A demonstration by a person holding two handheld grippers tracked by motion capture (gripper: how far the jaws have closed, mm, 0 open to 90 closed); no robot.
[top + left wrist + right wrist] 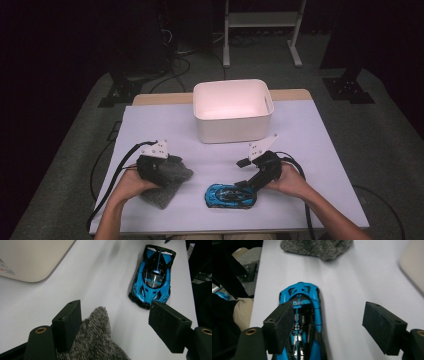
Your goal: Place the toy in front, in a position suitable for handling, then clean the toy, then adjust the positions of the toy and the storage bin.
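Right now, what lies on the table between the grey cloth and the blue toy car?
Nothing: in the high view, bare table separates the grey cloth from the blue toy car.

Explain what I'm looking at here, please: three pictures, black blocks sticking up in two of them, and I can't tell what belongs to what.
A person sits at a white table with a hand-held two-jaw tool in each hand. The wide picture is from a camera above, looking down. The other two come from cameras riding on the tools; the black blocks are each tool's own jaws. On the table lie a grey fuzzy cloth, a blue toy car and, farther back, a white bin. The left gripper stands open over the cloth's edge, one jaw against it, not pinching. The right gripper is open above the car's rear, one jaw over its roof. Neither holds anything.
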